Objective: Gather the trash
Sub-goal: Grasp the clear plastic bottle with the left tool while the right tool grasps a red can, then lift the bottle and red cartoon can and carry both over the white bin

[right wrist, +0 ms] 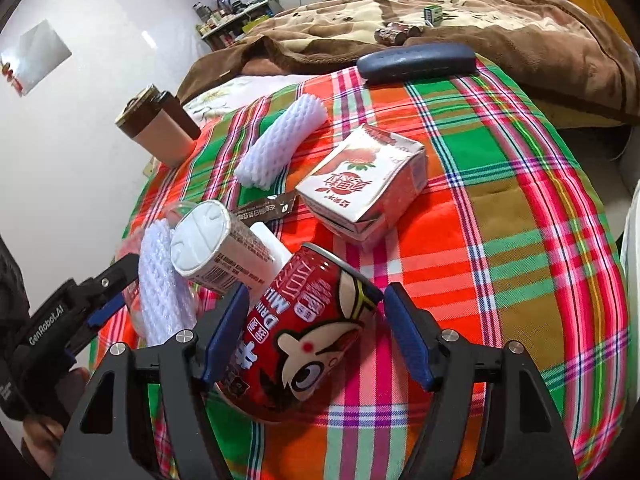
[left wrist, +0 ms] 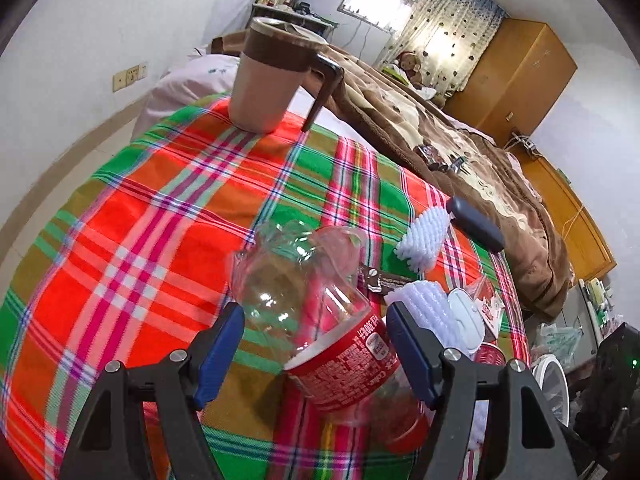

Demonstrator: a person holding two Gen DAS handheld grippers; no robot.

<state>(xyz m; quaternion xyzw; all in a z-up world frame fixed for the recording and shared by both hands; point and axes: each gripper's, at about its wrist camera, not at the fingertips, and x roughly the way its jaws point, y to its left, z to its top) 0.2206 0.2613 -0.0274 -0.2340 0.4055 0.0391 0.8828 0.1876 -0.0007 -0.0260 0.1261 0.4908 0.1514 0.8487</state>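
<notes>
Straddling a lying clear bottle (left wrist: 316, 320) with a red label, the left gripper (left wrist: 316, 352) stands spread, its blue pads either side of the label and a gap showing on the left; on the right, contact cannot be told. The right gripper (right wrist: 316, 336) is likewise spread about a red can (right wrist: 304, 336) lying on the plaid cloth (right wrist: 520, 240) of the bench; its left pad sits just beside or against the can, its right pad apart. Neither thing looks pinched yet, so the step in hand seems to be the approach to two grasps at once. Each next move calls for closing on the round body squarely, lest bottle or can roll away. Just beyond the can lie a white tub (right wrist: 216, 248) and foam netting (right wrist: 164, 292), then a wrapper (right wrist: 264, 208), a crushed carton (right wrist: 368, 184) and a foam sleeve (right wrist: 280, 144). Farther off stand a brown mug (left wrist: 272, 76) and a dark case (right wrist: 416, 62), near the bed's blanket (right wrist: 500, 28).
</notes>
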